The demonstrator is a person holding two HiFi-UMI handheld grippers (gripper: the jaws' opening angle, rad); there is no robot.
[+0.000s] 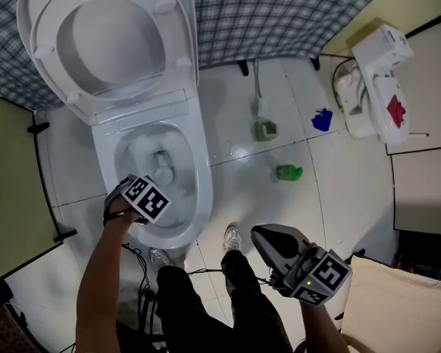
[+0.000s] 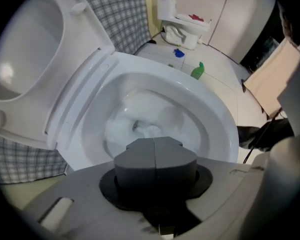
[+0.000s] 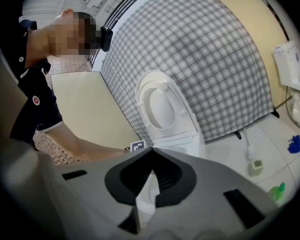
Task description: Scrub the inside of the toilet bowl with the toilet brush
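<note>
Two grippers in play. The left gripper (image 2: 155,143) hangs straight down over the near side of the toilet bowl (image 1: 203,186), jaws pressed together, nothing seen between them. The right gripper (image 1: 261,235) sits near-right, off the bowl, tips meeting, empty. What looks like the toilet brush (image 1: 259,94) stands in a green holder (image 1: 264,130) on the floor, right of the toilet.
</note>
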